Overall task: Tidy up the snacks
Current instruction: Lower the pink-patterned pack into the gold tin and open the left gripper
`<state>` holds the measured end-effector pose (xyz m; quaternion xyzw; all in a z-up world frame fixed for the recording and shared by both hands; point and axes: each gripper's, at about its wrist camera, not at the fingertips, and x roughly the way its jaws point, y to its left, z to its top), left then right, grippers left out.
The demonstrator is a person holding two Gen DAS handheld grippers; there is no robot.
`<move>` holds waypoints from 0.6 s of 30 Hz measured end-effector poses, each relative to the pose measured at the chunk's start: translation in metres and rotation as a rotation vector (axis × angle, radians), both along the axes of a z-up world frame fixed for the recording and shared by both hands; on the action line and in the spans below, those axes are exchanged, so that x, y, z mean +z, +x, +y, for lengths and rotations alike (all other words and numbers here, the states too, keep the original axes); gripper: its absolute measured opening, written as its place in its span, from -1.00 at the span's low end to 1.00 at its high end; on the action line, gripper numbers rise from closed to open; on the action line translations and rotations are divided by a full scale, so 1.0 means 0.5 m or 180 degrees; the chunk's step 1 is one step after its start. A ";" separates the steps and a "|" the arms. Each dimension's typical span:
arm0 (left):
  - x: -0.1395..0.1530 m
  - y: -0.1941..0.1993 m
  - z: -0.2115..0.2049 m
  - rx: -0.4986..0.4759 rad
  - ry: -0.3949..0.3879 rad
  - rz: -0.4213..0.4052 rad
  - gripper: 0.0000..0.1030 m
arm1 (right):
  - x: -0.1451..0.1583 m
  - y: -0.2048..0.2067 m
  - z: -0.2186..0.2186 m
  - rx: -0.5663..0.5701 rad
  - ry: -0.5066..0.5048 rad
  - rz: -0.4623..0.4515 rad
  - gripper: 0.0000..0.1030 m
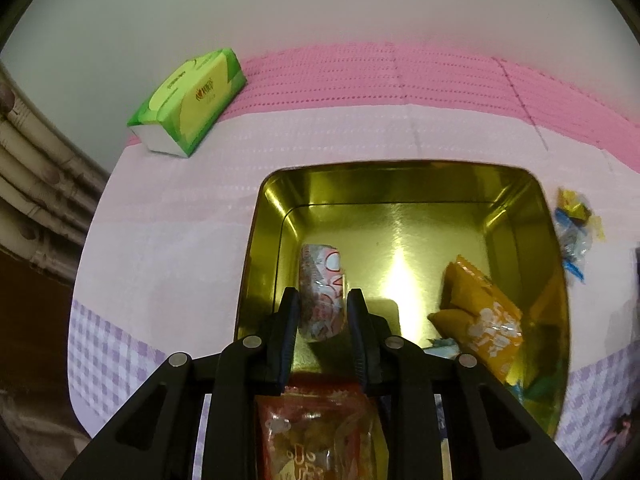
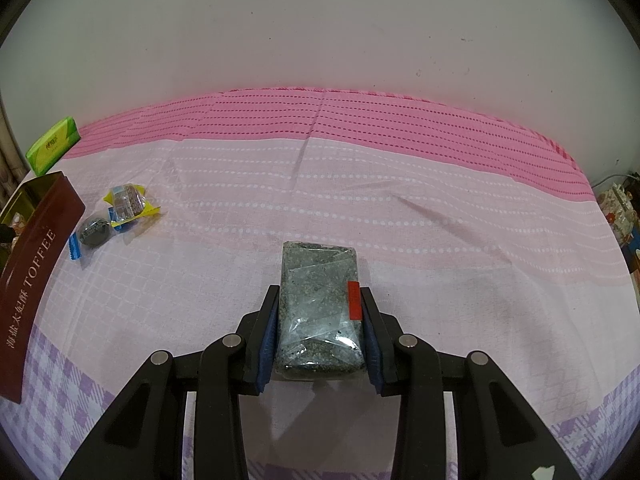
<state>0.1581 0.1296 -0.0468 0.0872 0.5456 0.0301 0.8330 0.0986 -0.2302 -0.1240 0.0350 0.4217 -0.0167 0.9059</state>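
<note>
Left gripper [image 1: 323,300] clamps red-white packet [image 1: 322,292] over tin [image 1: 400,184] (probably depositing); right gripper [image 2: 319,320] pinches grey bar [image 2: 320,304], tin at nine o'clock.

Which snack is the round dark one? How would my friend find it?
Start at the brown toffee tin on the left of the pink tablecloth. Two small wrapped snacks lie beside it. Yours is the nearer one, the round dark candy with blue wrapper ends; its neighbour is yellow-wrapped.

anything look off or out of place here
Nothing looks spilled or damaged. Two small wrapped snacks lie loose on the tablecloth beside the toffee tin, not yet in it. The left tool holds a red-and-white packet over the tin; the right tool grips a grey-green packet.
</note>
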 end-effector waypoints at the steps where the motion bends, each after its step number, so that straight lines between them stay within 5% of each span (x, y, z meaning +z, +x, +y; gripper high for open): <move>1: 0.005 -0.002 0.001 0.0004 -0.0022 -0.0016 -0.49 | 0.000 0.000 -0.001 0.0001 0.0002 0.0000 -0.34; 6: 0.041 -0.025 0.008 0.0062 -0.0156 -0.0153 -0.46 | 0.000 0.000 0.003 0.0004 -0.0002 0.0000 -0.34; 18: 0.080 -0.136 0.035 0.0237 -0.0043 -0.0484 -0.33 | 0.005 0.020 -0.003 0.0045 0.0014 0.0221 -0.33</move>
